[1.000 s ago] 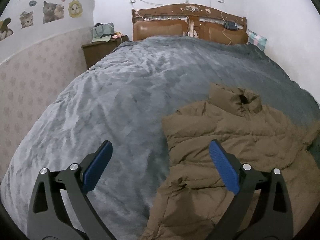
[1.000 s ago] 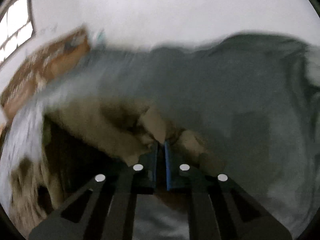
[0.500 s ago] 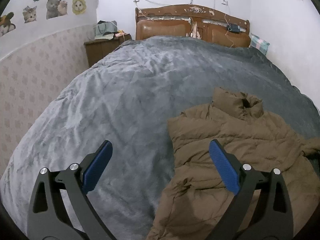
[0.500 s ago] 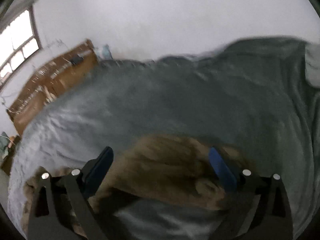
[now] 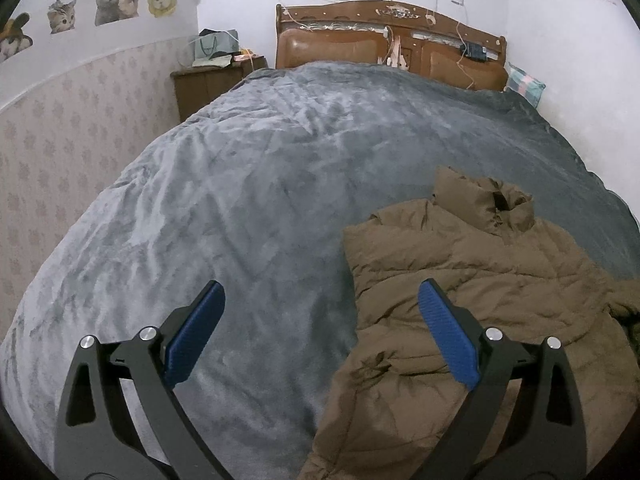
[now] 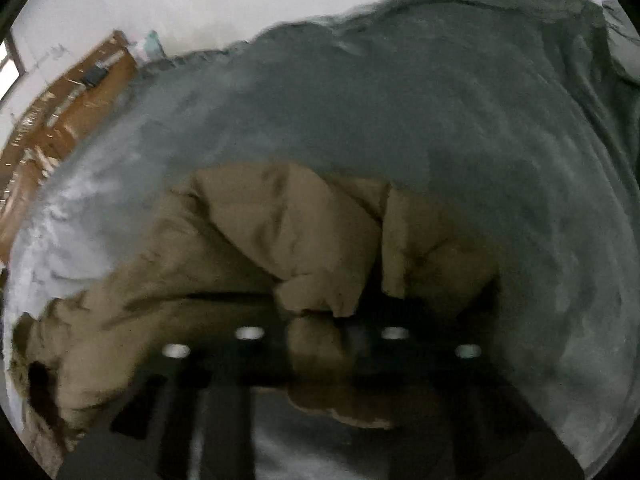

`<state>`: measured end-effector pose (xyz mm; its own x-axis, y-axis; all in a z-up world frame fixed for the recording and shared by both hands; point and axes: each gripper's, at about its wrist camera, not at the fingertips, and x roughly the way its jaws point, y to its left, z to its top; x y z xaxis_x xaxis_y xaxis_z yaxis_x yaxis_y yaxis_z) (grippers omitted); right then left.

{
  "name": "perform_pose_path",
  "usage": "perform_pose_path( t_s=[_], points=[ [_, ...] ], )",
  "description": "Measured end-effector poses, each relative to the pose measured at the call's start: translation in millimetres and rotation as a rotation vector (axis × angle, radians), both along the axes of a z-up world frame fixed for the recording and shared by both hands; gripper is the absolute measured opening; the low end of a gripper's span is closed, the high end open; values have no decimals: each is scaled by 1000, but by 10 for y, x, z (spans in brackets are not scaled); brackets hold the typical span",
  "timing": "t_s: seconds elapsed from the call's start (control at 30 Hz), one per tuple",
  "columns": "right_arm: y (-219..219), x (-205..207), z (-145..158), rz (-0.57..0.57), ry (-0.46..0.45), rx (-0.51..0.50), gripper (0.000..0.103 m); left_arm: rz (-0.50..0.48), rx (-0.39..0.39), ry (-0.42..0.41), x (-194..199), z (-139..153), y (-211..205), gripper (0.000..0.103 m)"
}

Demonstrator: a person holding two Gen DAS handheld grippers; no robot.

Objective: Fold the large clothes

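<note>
The brown padded jacket (image 5: 472,292) lies spread on the grey bed cover (image 5: 256,200), ahead and to the right of the left tongs (image 5: 320,340). Its collar stands at the far end, away from the tongs, and its body runs back under the right-hand finger of that pair. The left tongs are wide apart and hold nothing — one blue pad hangs over bare cover, the other over the near left part of the jacket, and neither appears to touch the cloth.

In the right wrist view the picture is smeared, so detail is poor. The right tongs (image 6: 320,336) show only as dark shapes with pale blurred rivets, and a bunched lump of jacket (image 6: 280,240) sits right at and between the finger ends. Whether they have closed on that fold or only stand around it, I cannot tell.

As for progress, I judge the work barely begun. The jacket's left edge looks roughly straight, but the right side, at the edge of the left wrist view, is rumpled, with what may be a sleeve crumpled there. No clean fold across the body shows — the garment is at near full length from collar to hem. What seems left is most of it: bringing in the sides and sleeves, then folding the length over, then tidying the bundle.
</note>
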<state>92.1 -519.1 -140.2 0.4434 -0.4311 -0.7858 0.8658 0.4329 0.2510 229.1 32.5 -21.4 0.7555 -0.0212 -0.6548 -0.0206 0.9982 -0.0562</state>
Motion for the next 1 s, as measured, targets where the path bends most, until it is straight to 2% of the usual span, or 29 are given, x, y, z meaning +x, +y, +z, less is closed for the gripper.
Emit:
perform_pose_path(
  t_s=[0.03,0.1,0.23,0.27,0.33,0.37,0.4,0.47,0.5,0.6,0.63,0.67,0.7,0.8,0.83,0.87,0.93,0.97,1.0],
  points=[
    [19,-16,74,5,-29,-28,14,1,-7,1,0,-2,8,96],
    [124,-12,419,63,-149,-126,14,1,-21,3,0,-7,23,96],
    [519,22,1126,241,-379,-329,15,7,-39,-2,2,0,45,96],
    [648,32,1286,312,-444,-360,15,8,-42,-5,-4,5,42,96],
    [1005,112,1544,464,-506,-435,19,11,-52,-11,0,17,53,96],
    [1220,219,1643,607,-537,-438,21,11,-58,-14,-3,21,53,96],
    [1402,309,1681,707,-540,-440,21,12,-60,-14,1,24,53,96],
    [1824,510,1695,867,-484,-484,24,10,-66,-15,2,23,44,96],
    [2171,679,1625,994,-417,-509,25,7,-66,-14,3,22,36,96],
    [2842,1002,1310,1153,-229,-580,34,-5,-61,-14,21,17,8,97],
    [3003,1063,1187,1189,-188,-585,51,-8,-59,-13,29,11,-3,97],
    [3194,1131,1041,1230,-138,-574,76,-10,-57,-11,39,2,-13,97],
    [3371,1165,935,1263,-102,-561,82,-10,-56,-9,44,-2,-21,97],
    [3612,1168,903,1323,-116,-551,86,-16,-60,-1,68,-22,-51,97],
    [3617,1124,1009,1344,-166,-524,86,-17,-61,0,74,-24,-54,97],
    [3572,1029,1164,1351,-263,-473,92,-21,-64,0,74,-22,-66,97],
    [3436,759,1360,1335,-431,-374,97,-34,-59,-2,65,-16,-107,97],
    [3313,668,1481,1293,-512,-344,99,-38,-54,-3,60,-15,-129,97],
    [3179,597,1567,1238,-550,-332,100,-42,-52,-3,54,-15,-147,97]
  ],
)
